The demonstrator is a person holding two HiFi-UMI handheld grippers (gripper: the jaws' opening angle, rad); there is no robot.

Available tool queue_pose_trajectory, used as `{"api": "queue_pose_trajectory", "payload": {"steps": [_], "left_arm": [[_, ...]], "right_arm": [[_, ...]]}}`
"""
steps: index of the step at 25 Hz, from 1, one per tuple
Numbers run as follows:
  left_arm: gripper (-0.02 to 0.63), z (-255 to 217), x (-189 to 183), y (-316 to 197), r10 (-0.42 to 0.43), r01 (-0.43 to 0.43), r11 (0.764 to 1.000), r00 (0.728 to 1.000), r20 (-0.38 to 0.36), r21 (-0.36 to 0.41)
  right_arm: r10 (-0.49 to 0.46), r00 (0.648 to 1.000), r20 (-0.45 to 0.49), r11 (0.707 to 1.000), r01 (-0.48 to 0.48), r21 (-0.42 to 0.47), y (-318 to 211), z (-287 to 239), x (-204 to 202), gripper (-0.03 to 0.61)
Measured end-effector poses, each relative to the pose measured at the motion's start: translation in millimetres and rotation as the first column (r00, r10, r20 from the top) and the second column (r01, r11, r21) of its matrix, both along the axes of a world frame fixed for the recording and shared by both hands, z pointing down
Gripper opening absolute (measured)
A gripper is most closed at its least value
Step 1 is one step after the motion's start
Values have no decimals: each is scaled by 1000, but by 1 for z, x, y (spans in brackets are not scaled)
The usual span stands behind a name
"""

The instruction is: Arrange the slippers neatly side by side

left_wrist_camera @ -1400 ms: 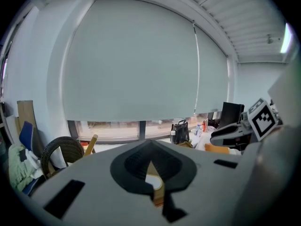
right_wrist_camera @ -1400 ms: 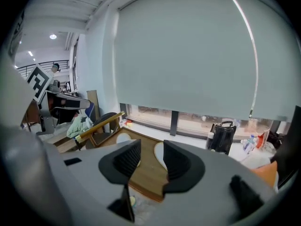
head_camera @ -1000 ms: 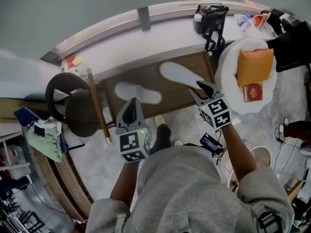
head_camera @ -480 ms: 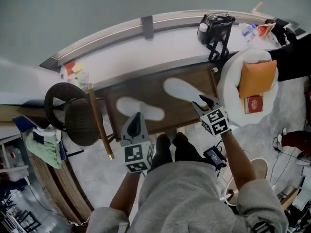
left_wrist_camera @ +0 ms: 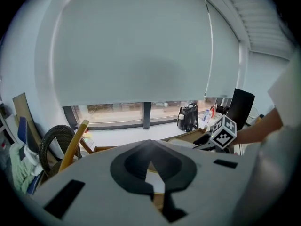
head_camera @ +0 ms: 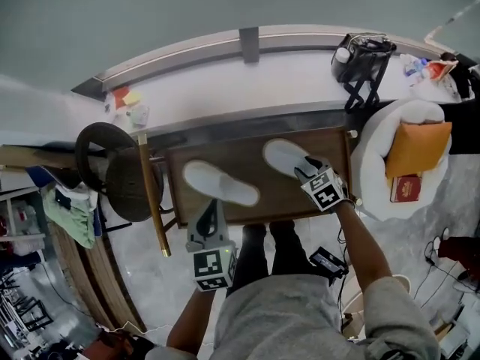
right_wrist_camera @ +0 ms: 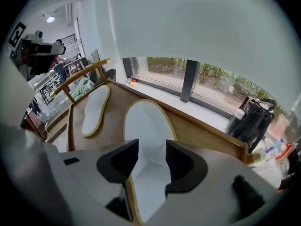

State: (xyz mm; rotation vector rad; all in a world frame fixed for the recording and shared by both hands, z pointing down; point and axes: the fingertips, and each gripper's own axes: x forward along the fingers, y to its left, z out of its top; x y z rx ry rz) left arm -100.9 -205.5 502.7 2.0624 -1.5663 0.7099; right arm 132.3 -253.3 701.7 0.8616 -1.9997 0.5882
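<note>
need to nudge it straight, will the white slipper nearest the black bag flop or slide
Probably floppy: the slipper looks thin and flat. Likely light, so it should slide on the smooth wooden table, not roll or tip.

Person's in a baggy light-grey sweatshirt point(head_camera: 285, 317), sleeves stopping short of the forearms, plus black trousers point(head_camera: 276, 255) and black footwear, can't tell if socks or shoes. Small black box point(head_camera: 328, 261) at the right hip. Each hand has a pale grey plastic gripper with black jaw pads and a cube of black-and-white square markers point(head_camera: 212, 268): left gripper point(head_camera: 212, 207), right gripper point(head_camera: 303, 171). The right one's jaws are opening, flat white slipper point(head_camera: 285, 157) between them
</note>
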Motion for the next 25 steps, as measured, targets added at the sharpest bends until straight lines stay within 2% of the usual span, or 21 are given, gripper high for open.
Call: {"api": "queue_pose_trajectory", "payload": {"steps": [4,6,8,9,15,21,25], "left_arm": [[0,3,-5,1,-30,30,999,1000,7,-12],[0,4,-9,0,-44,45,999,999,12,-13],[0,3,-10,0,-52,52,999,999,11,-14],[0,3,-10,0,-53,54,998,999,8,-14],[0,-6,-9,-3,-39,39,999,999,13,14],[0,-11,-10,6,-43,43,999,999,1,24],[0,-12,-17,13,-44,43,999,999,9,30]], "right_arm": [[-23,998,-56,999,22,-27,-4,19,-3,173],[-10,998,-68,1000,8,-20,-7,18,-6,148],[28,998,-53,1000,-28,-12,-7,15,-10,57],[52,998,-43,999,-53,-8,-7,15,-11,43],[208,978,22,978,-208,-30,-5,1,-16,37],[403,907,122,914,-391,-111,4,-13,-24,37],[573,803,165,816,-540,-204,7,-19,-26,37]]}}
